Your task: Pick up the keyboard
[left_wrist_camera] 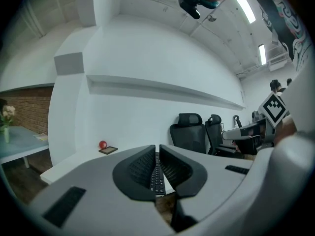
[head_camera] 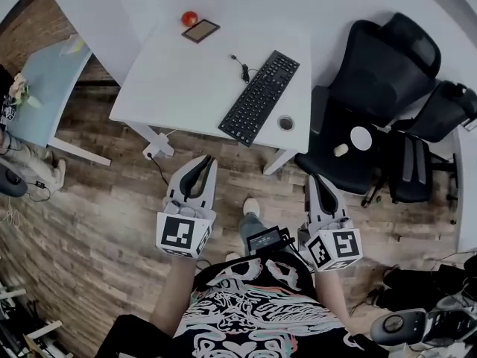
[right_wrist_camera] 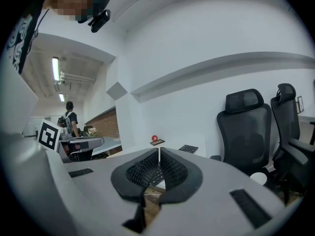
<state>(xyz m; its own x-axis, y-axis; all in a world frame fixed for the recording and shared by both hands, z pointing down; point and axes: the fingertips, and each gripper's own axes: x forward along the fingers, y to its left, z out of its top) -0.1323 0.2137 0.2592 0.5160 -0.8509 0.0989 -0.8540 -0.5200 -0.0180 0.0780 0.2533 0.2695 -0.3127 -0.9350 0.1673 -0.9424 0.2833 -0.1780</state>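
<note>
Wood-plank flooring lies between me and the white desk (head_camera: pixel 179 88); the keyboard (head_camera: pixel 259 97) rests on its right part, set diagonally, its near end close to the near edge and just beside a round grommet (head_camera: pixel 286 123).

Both tongs are pressed together and empty; the left gripper (head_camera: pixel 203 164) and the right gripper (head_camera: pixel 316 180) have their jaws tip to tip, with nothing between them but a sliver of the desk beyond. That is my first worry: arriving like this, I would only shove the keyboard, perhaps off the near edge, so the jaws must part before contact.

A cable (head_camera: pixel 240 67) trails from the keyboard's far end; I judge a quick lift could tug it taut. Gripping one end alone would let the long board sag or twist out; the diagonal lie also makes a matched two-sided grip awkward. The black office chair (head_camera: pixel 373 80) stands just right of the desk and could catch my right gripper.

Both hands reach out ahead of the body, side by side and apart, pointing roughly level toward the desk, well short of it, over the floor.
</note>
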